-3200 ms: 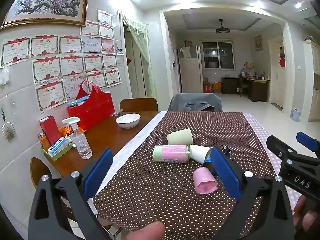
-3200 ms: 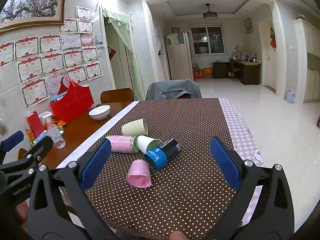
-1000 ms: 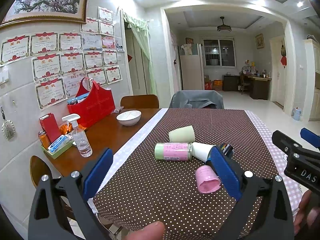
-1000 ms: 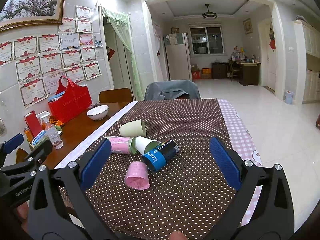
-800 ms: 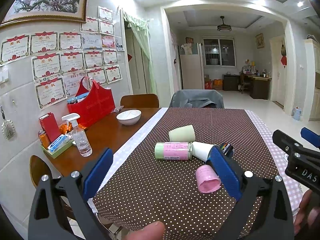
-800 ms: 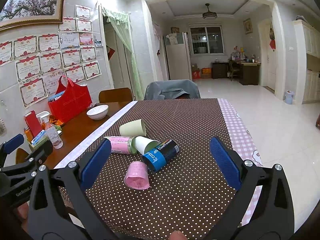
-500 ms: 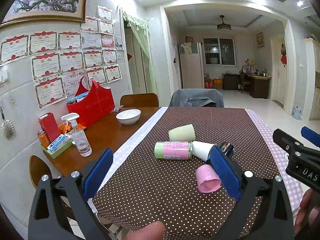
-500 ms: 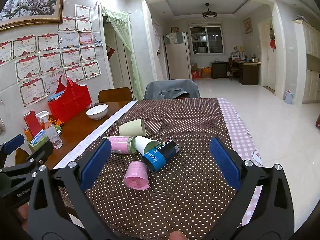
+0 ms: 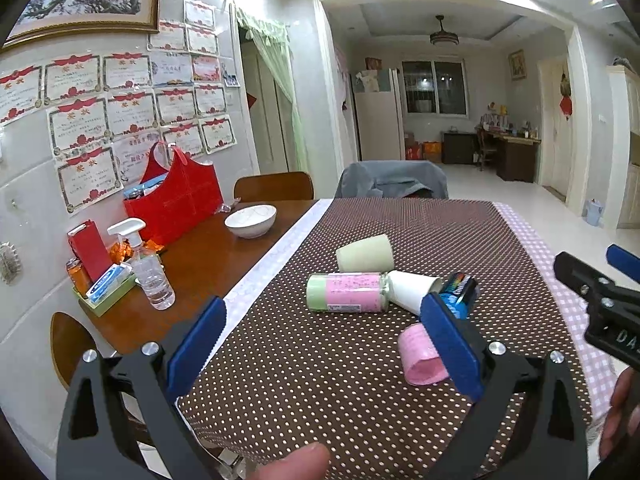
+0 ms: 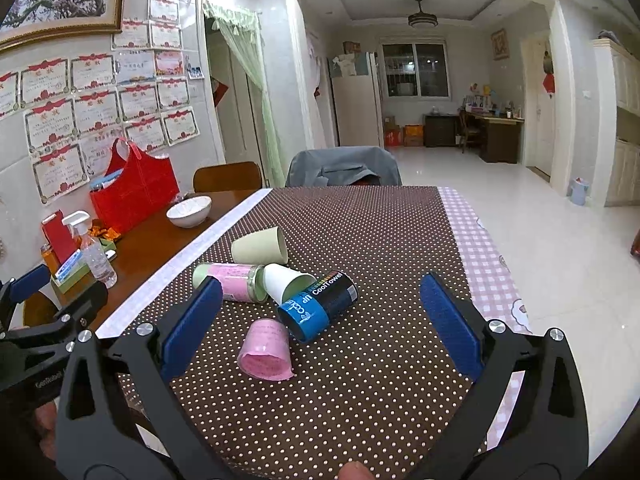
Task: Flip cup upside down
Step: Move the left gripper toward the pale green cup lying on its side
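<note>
The pink cup (image 10: 266, 350) lies on its side on the dotted brown cloth (image 10: 360, 392), nearest of the 5 toppled things, its open mouth toward the camera in the right wrist view and its base touching or just beside the blue-and-black CoolTowel can (image 10: 320, 306). Behind it a white cup (image 10: 286, 280) lies mouth-forward against that can, a pink-and-green labelled jar (image 10: 230, 280) lies crosswise, and a pale green cup (image 10: 260, 246) lies farther back, apart from the rest. Which cup is meant cannot be told, but the pink 1 looks the likeliest, being closest and least crowded. The right gripper (image 10: 320, 320) hangs above the near edge with its fingers spread wide and nothing between them; the left gripper (image 9: 320, 340) is likewise spread and empty, its right pad covering part of the pink cup in the left wrist view. To do this well, I would close on the cup's wall across its middle, lift it clear of the can before turning, and set the rim flat on the cloth; thin paper may crush under a hard squeeze. The cloth covers a wooden table (image 9: 208, 256) holding a white bowl (image 9: 251, 221), a spray bottle (image 9: 150, 272) and a red bag (image 9: 176, 200), beside a wall of certificates (image 9: 100, 112); a tiled room opens beyond.
</note>
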